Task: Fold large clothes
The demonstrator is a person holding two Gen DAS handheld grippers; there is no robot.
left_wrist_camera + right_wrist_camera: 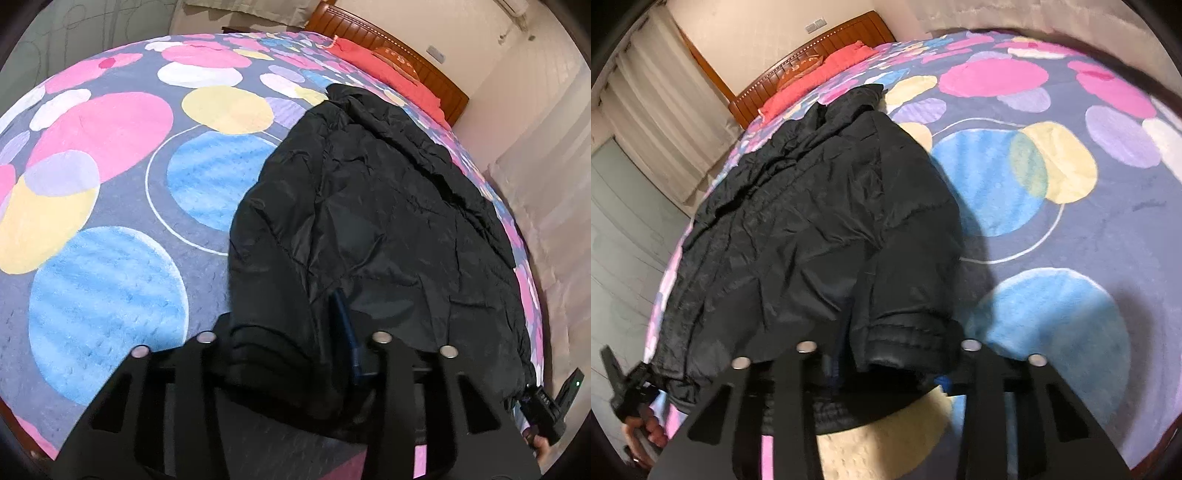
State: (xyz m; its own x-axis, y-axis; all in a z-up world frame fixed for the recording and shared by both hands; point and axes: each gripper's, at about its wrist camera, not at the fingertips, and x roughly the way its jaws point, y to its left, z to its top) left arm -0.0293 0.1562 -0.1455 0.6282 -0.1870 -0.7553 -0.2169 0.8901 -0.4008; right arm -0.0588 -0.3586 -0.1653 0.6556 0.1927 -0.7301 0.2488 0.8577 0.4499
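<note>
My left tool (295, 354) pinches the hem of the black puffer jacket (369, 221), which lies along the bed (110, 258) edge. My right tool (890, 365) pinches a sleeve cuff (908, 354).

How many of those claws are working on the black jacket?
2. The left claw and the right claw sit at opposite ends of the jacket's near edge on the bed.
</note>
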